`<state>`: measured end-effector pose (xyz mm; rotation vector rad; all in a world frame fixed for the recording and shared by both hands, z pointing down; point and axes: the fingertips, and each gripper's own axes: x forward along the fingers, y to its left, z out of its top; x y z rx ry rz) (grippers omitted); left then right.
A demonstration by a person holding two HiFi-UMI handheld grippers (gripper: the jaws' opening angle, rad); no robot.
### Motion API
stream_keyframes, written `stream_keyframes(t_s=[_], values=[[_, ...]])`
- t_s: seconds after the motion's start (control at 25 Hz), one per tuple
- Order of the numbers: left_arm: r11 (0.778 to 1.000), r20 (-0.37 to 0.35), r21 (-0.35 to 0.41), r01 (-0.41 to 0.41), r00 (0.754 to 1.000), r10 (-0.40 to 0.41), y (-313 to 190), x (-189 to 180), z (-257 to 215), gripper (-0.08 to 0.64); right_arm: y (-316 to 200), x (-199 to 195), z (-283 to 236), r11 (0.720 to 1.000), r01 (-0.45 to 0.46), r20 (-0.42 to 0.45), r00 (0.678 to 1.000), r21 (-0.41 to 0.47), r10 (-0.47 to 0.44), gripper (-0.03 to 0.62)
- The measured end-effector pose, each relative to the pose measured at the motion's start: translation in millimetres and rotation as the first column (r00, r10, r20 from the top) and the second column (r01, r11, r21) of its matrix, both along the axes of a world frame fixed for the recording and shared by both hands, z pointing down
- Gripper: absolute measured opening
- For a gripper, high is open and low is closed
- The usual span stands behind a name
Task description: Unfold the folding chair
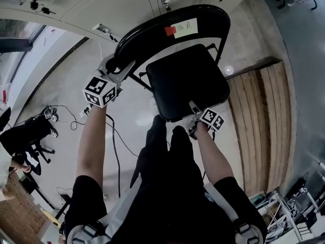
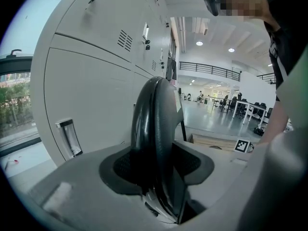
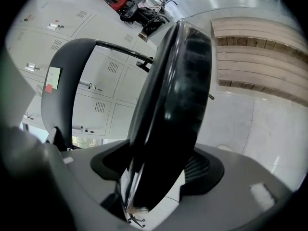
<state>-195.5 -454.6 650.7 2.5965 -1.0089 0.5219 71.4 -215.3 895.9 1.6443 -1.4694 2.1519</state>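
Head view: open floor beside seat edges.

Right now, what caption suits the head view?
Left gripper clamps the backrest; right gripper holds the seat.

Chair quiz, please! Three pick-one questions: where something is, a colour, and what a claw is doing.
1. In the head view, the planks are: A on a shelf; B right of the chair; C in a box.
2. The small sticker on the backrest is: A blue; B red; C purple.
3. The left claw is: A shut on the backrest; B empty; C holding a cup.
B: planks lie at the chair's right. B: a red patch beside the pale label. A: its pads clamp the backrest.
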Motion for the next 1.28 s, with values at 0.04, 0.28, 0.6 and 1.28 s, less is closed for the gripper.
stream_keyframes(t_s=[0.04, 0.28, 0.6, 1.28], values=[[1.0, -0.003, -0.001, -0.002, 1.0, 0.002, 1, 1, 2, 0.195, 5, 2, 5, 1.0, -0.004, -0.002, 1.0, -0.006, 0.004, 0.322], [1.0, -0.013, -0.003, 0.004, 1.0, -0.004, -2, -1, 8, 0.195, 20, 9, 22, 0.999, -0.009, -0.005, 1.0, -0.046, 0.009, 0.341], [1.0, -0.013, 0.011, -0.007, 1.0, 0.007, 36, 18, 20, 0.19, 62, 28, 52, 0.997, -0.011, 0.006, 1.0, -0.077, 0.011, 0.353], [0.998, -0.057, -0.051, -0.04, 0.998, 0.037, 59, 30, 37, 0.169, 107, 51, 65, 0.989, 0.011, -0.189, 0.981, -0.147, -0.039, 0.265]])
